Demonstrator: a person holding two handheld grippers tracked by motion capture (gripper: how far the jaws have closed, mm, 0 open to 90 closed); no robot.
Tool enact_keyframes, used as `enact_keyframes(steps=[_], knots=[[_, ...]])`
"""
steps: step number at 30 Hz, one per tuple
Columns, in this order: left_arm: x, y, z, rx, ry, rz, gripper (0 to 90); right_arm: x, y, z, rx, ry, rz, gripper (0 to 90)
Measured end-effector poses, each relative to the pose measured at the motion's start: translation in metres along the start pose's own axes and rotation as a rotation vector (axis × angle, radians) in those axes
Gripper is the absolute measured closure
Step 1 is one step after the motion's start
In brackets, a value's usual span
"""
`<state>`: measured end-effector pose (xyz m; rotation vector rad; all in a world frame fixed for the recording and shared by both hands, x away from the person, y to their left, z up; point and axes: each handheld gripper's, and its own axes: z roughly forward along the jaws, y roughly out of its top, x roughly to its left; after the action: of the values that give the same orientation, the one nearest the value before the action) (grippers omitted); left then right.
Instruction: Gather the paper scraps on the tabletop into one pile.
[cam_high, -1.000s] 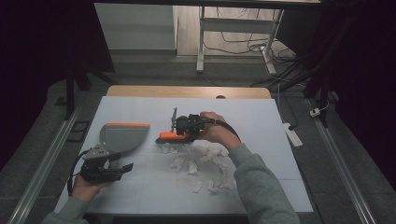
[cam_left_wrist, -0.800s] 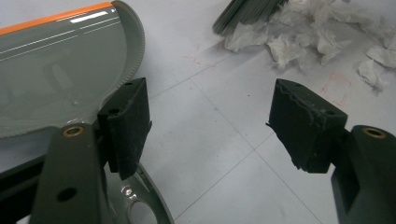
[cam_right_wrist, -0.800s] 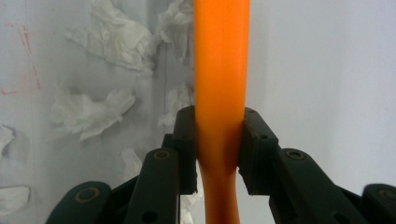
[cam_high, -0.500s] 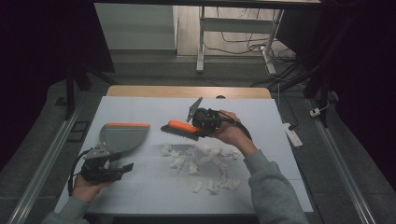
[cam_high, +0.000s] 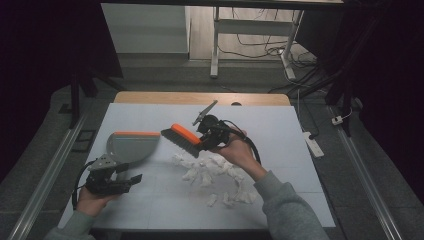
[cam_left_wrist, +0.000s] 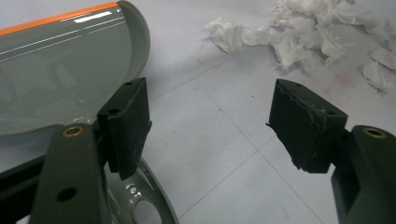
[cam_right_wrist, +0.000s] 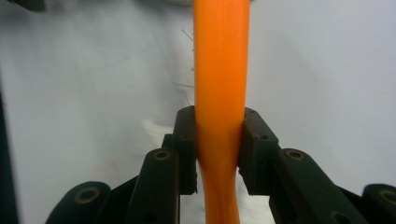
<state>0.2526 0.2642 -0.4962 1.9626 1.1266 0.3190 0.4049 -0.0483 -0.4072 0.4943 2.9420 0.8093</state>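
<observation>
Brush (cam_high: 183, 139) first: it is up off the table (cam_high: 280, 135), held in the air by the right gripper (cam_high: 212, 136), its orange back on top and dark bristles hanging beneath. It slants down toward the left, its tip close to the dustpan (cam_high: 131, 146) but apart from it. In the right gripper view the two black jaws are pressed against either side of the orange handle (cam_right_wrist: 219, 93), pinching it firmly, with the pale tabletop behind.

Below and to the right of the brush lies a loose heap of torn white paper scraps (cam_high: 210, 172), spread over the middle of the table, with a few stray bits nearer the person's side. The right hand (cam_high: 235, 149) hangs above the upper edge of that heap.

The dustpan sits flat on the left half of the table, grey with an orange strip along its far edge. The left gripper (cam_high: 131, 181) rests low on the table just in front of it, held by the left hand (cam_high: 92, 197). In the left gripper view its jaws are spread wide with nothing between them; the left finger (cam_left_wrist: 126, 123) stands over the pan's handle (cam_left_wrist: 140, 205) and beside its curved rim (cam_left_wrist: 140, 51), and I cannot tell whether it touches. The right finger (cam_left_wrist: 306, 123) is over bare table, with the scraps (cam_left_wrist: 322, 39) lying well beyond it.
</observation>
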Motion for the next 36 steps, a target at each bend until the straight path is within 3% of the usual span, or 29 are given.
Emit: enact_keyframes(steps=[5,7,12,14,17,20,23,27,30,31,34,36], knots=[[-0.001,0.0,0.0,0.001,0.001,0.004,30.1,0.019,0.015,0.027,0.016,0.096,0.083,70.8],[-0.001,0.0,0.0,0.001,0.002,0.004,30.1,0.02,0.02,0.042,0.028,0.109,0.108,70.8],[0.0,-0.001,0.0,0.005,0.001,0.008,30.1,0.011,0.027,0.08,0.09,0.151,0.167,70.8],[0.001,-0.002,0.001,0.01,0.006,0.005,30.0,0.003,0.025,0.086,0.12,0.123,0.176,70.8],[0.001,-0.002,0.001,0.008,0.002,0.005,30.0,-0.017,0.012,0.08,0.137,0.14,0.283,70.9],[0.001,-0.001,0.002,0.011,0.004,0.007,29.9,-0.033,-0.006,0.067,0.154,0.112,0.334,70.9],[0.0,-0.001,0.001,0.009,0.005,0.007,29.9,-0.037,-0.021,0.052,0.151,0.083,0.362,70.9],[0.0,-0.001,0.002,0.011,0.005,0.004,29.9,-0.038,-0.029,0.031,0.102,0.045,0.35,70.9],[0.0,-0.001,0.003,0.014,0.006,0.003,29.8,-0.032,-0.027,0.013,0.01,0.104,0.337,70.8],[0.0,-0.001,0.003,0.016,0.007,0.003,29.7,-0.028,-0.024,0.009,-0.006,0.111,0.311,70.8],[0.0,-0.001,0.003,0.017,0.009,0.002,29.7,-0.011,-0.018,0.0,-0.018,0.14,0.256,70.8],[0.0,-0.001,0.003,0.017,0.01,0.002,29.7,0.0,-0.017,0.002,0.005,0.167,0.226,70.8]])
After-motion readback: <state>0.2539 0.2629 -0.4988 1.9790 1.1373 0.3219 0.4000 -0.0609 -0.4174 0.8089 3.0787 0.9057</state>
